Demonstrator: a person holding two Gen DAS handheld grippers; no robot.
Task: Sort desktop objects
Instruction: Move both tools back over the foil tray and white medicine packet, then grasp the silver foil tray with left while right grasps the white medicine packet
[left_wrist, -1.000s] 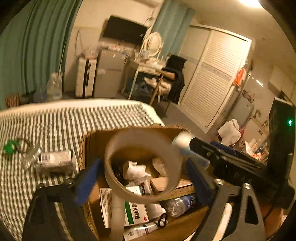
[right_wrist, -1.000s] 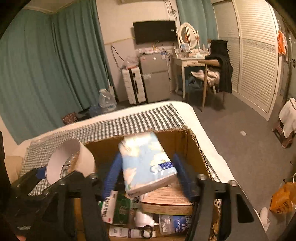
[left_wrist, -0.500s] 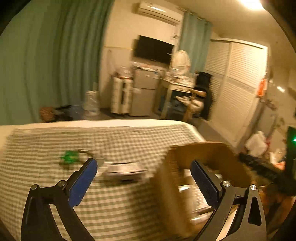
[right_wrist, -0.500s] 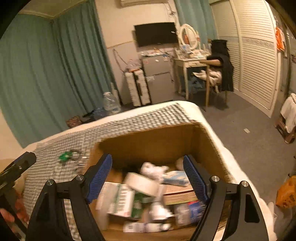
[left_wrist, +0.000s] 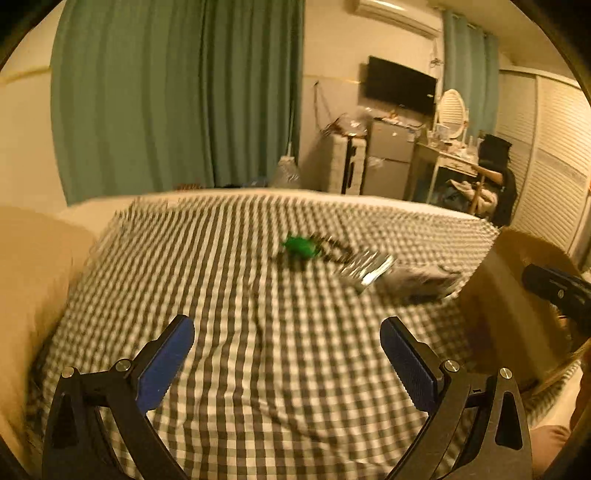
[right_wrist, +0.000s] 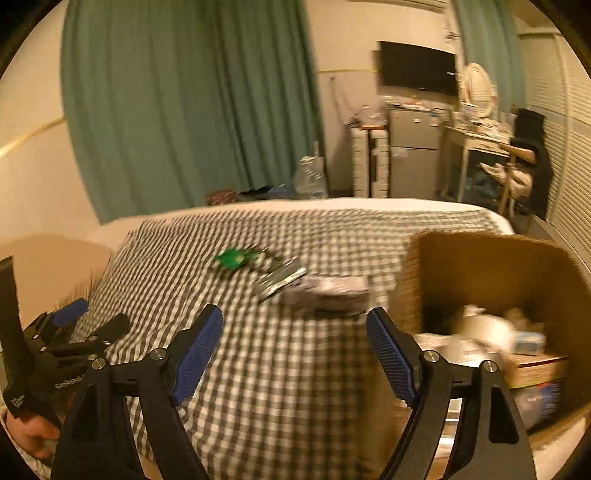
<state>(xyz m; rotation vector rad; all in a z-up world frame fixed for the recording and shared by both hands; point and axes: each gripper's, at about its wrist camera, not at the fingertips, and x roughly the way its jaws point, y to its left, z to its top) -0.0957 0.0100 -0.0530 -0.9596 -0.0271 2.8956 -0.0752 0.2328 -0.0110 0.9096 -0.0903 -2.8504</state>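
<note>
The left gripper (left_wrist: 287, 352) hangs over the checked cloth (left_wrist: 258, 369) with its blue pads spread wide and nothing between them; the right gripper (right_wrist: 295, 341) is likewise released and empty, its jaws apart above the same cloth, close to the near edge. Beyond both, toward the middle of the cloth, three things are left lying out: a small green item (right_wrist: 232, 258) farthest off, a silvery, blurred piece (right_wrist: 282, 280) just beside it, and a flat grey packet (right_wrist: 327, 291) nearest the cardboard box (right_wrist: 480, 258). What the silvery piece is cannot be told through the blur. The box stands at the cloth's right edge, open-topped, already holding a jumble of cartons, a bottle and white paper goods. So the sorting looks well advanced: most things appear boxed, and these three on the cloth are probably what remains to be picked up.
</note>
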